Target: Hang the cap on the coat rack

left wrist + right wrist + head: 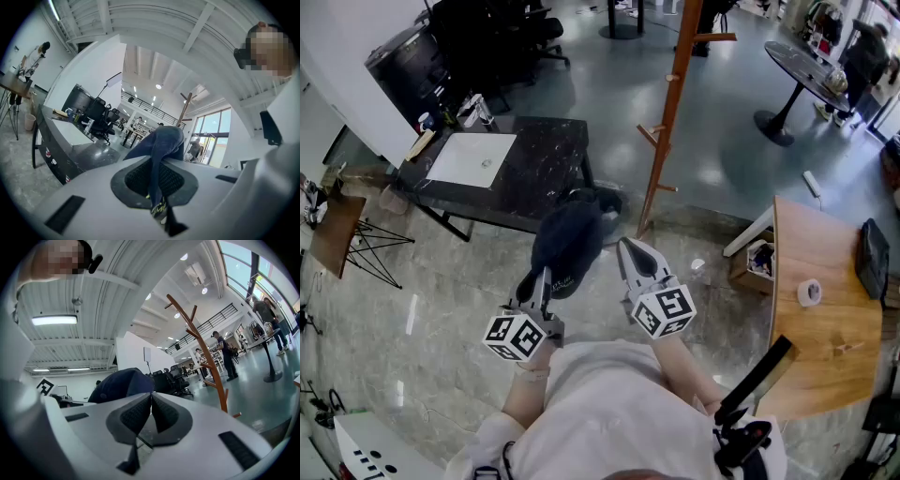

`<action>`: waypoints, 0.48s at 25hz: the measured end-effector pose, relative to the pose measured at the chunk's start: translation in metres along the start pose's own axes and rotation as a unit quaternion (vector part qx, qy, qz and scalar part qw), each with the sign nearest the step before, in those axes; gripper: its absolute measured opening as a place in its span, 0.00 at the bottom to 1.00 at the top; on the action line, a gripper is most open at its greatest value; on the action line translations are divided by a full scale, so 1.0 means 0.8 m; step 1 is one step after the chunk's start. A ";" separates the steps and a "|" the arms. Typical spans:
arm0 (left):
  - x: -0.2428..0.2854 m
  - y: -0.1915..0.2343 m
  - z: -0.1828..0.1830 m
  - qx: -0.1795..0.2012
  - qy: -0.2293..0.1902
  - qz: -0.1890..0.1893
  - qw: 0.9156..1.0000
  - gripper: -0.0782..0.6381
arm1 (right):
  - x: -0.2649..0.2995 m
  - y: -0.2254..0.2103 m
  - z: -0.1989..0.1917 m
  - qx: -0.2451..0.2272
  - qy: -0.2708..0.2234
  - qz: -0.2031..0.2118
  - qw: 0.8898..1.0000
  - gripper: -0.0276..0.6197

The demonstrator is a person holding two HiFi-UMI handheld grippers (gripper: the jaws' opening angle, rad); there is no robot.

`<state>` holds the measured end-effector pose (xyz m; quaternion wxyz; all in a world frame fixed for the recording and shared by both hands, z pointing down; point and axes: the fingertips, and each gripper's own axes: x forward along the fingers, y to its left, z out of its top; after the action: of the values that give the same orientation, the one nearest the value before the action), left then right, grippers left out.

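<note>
Holding the cap point(161, 140) in my left hand-held gripper point(157, 187), I can see the jaws pinched on a fold of its dark blue cloth. The rest of the cap bulges up past the fingertips. My right hand-held gripper point(150, 401) is closed on nothing, its pads pressed together, and it sits just beside the cap on that side.

From the head view, the cap point(567, 246) lies straight ahead of the left hand-held gripper point(536, 286). The coat rack point(670, 103) stands farther ahead and off to the right. Its wooden pole is upright, with short pegs angling up from it at several heights. That line is what matters: the rack's long axis is vertical, so I judge the cap has to travel forward, to the right and upward to drop over a peg.

The right hand-held gripper point(630, 251) is nearer the pole, but the left one carries the load, so the left arm would have to reach across. In the right gripper view the coat rack point(206, 357) rises well clear of the jaws, nothing touching it. A dark bench point(534, 159) sits beyond the cap to the left, apart from the rack's foot.
</note>
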<state>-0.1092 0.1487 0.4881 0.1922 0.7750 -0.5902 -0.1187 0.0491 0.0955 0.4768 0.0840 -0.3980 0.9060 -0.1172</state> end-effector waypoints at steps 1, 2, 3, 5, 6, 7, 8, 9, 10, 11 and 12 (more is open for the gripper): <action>0.001 0.000 -0.001 0.000 0.000 0.001 1.000 0.13 | -0.001 -0.002 -0.001 0.000 0.000 -0.001 1.000 0.08; 0.002 0.001 -0.002 0.001 0.001 0.001 1.000 0.14 | -0.002 -0.004 -0.001 -0.001 0.000 -0.002 1.000 0.08; 0.004 0.001 -0.003 0.001 0.001 0.003 1.000 0.13 | -0.003 -0.006 -0.002 -0.001 0.001 -0.003 1.000 0.08; 0.007 0.003 -0.006 0.000 0.001 0.005 1.000 0.13 | -0.004 -0.013 -0.005 0.000 0.001 -0.005 1.000 0.08; 0.010 0.003 -0.008 0.001 0.001 0.005 1.000 0.13 | -0.004 -0.016 -0.006 0.001 0.001 -0.007 1.000 0.08; 0.014 0.004 -0.010 0.001 0.002 0.004 1.000 0.14 | -0.003 -0.020 -0.008 0.001 0.001 -0.009 1.000 0.08; 0.019 0.006 -0.012 0.000 0.002 0.002 1.000 0.13 | -0.001 -0.024 -0.009 0.001 0.001 -0.011 1.000 0.08; 0.025 0.009 -0.013 -0.001 0.003 0.001 1.000 0.13 | 0.002 -0.028 -0.011 0.000 0.001 -0.013 1.000 0.08; 0.032 0.013 -0.014 -0.002 0.003 -0.001 1.000 0.14 | 0.007 -0.033 -0.011 -0.002 0.001 -0.015 1.000 0.08; 0.040 0.017 -0.014 -0.004 0.004 -0.003 1.000 0.13 | 0.013 -0.037 -0.011 -0.003 0.001 -0.017 1.000 0.08; 0.049 0.021 -0.014 -0.005 0.005 -0.006 1.000 0.13 | 0.019 -0.042 -0.010 -0.005 0.000 -0.020 1.000 0.08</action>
<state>-0.1087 0.1093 0.5069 0.1986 0.7781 -0.5839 -0.1193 0.0602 0.0633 0.4930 0.0790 -0.4168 0.8983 -0.1141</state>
